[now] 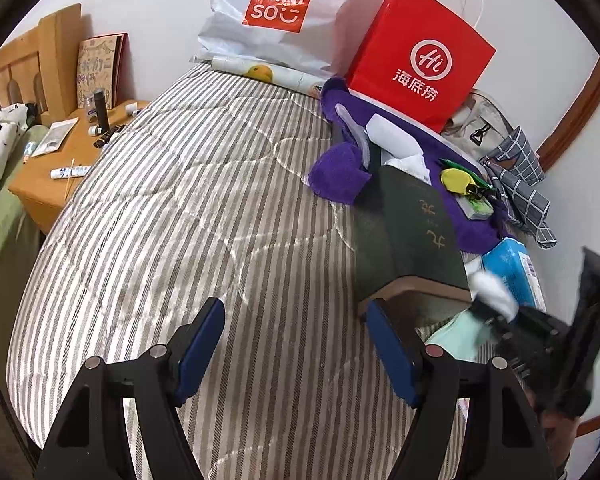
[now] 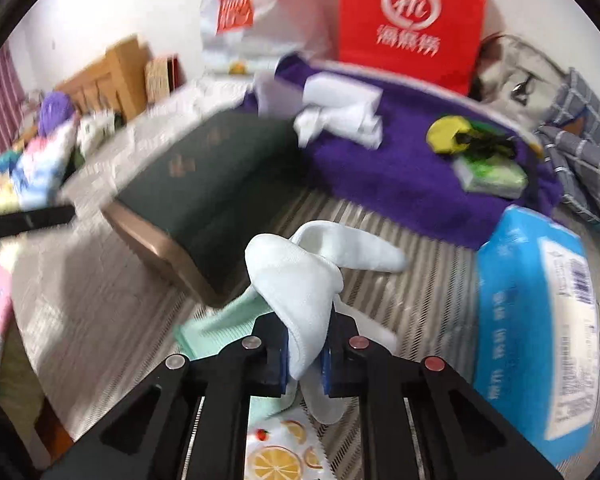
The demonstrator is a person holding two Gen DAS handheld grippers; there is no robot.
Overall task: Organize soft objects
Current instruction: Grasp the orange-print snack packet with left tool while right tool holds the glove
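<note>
In the right wrist view my right gripper (image 2: 304, 364) is shut on a white, sock-like cloth (image 2: 296, 280), which folds up and over from between the blue pads. Under it on the bed lie a mint green cloth (image 2: 216, 320) and a second white piece (image 2: 364, 252). My left gripper (image 1: 296, 348) stands open above the bare striped bedspread (image 1: 180, 220), with nothing between its fingers. The left wrist view also shows the right gripper (image 1: 540, 332) at the right edge, with the white cloth (image 1: 494, 290) in it. A purple towel (image 2: 400, 176) lies behind.
A thick dark green book (image 2: 204, 184) lies beside the cloths, and a blue tissue pack (image 2: 536, 320) is on the right. A red paper bag (image 1: 416, 56), a white shopping bag (image 1: 276, 12) and a grey bag (image 1: 476, 128) stand by the wall. A wooden nightstand (image 1: 60, 160) holds small bottles.
</note>
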